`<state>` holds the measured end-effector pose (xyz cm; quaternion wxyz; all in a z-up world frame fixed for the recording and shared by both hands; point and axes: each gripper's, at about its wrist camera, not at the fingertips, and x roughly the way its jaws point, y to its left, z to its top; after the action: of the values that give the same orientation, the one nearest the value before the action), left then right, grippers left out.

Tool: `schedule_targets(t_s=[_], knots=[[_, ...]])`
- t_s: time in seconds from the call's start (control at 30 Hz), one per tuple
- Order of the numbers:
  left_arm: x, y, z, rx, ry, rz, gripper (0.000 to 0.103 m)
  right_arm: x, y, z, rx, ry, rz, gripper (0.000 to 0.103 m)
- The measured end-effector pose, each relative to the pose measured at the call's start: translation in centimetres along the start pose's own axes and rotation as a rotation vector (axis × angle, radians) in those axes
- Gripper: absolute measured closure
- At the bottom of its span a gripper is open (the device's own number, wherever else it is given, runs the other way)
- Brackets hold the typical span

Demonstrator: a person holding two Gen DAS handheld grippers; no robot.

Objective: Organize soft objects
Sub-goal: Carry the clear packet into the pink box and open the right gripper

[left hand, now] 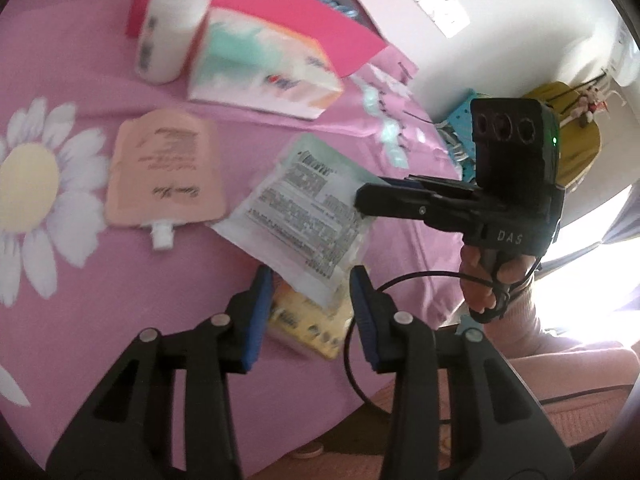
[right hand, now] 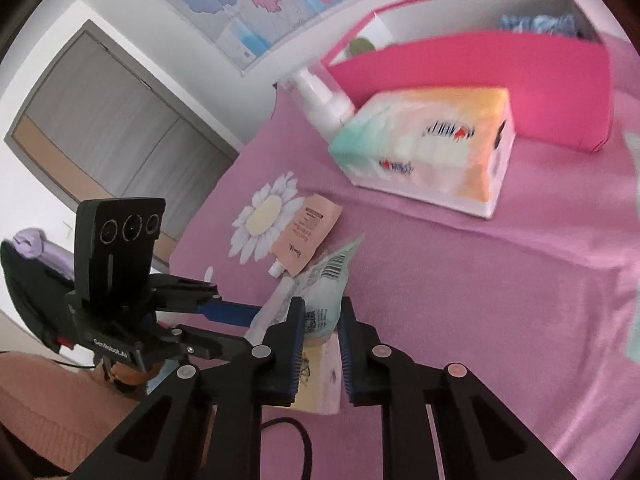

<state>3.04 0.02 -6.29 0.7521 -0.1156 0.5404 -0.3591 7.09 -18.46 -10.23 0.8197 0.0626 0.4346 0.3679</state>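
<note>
From the left of the left wrist view: a peach spout pouch lies flat on the pink bedspread beside a printed daisy, cap pointing toward the camera, nothing touching it. Next along comes the clear printed sachet, and this is the one in play, its long axis slanting from upper left, away from the camera, down to the near right. The left hand-held gripper sits right under its near corner, blue pads part-open on either side of that corner, not visibly pressing, so I read it as ungripped on this side. Beneath lies a yellow packet, partly covered. Farther right, the right hand-held gripper reaches in from the side and its tip meets the sachet's right edge; the right wrist view shows its jaws closed tight on that pale green-and-clear pack, pinched and lifted off the bed. So the right hand has it and the left is the nearer spare, the sachet running straight ahead of its fingers. Beyond stand a tissue pack, a white bottle and the pink storage box, likely the destination, up and away from both hands.
</note>
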Motion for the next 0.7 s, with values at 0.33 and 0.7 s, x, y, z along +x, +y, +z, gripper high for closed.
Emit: schedule_targets(t_s=[0.33, 0.7], knots=[[-1.5, -4.2, 4.0, 0.156, -0.09, 0.011, 0.061, -5.4, 1.8, 1.4, -0.06, -0.153, -0.076, 0.088], [-3.0, -6.8, 12.1, 0.275, -0.196, 0.139, 0.061, -8.9, 1.5, 7.5, -0.1, -0.3, -0.122, 0.088]])
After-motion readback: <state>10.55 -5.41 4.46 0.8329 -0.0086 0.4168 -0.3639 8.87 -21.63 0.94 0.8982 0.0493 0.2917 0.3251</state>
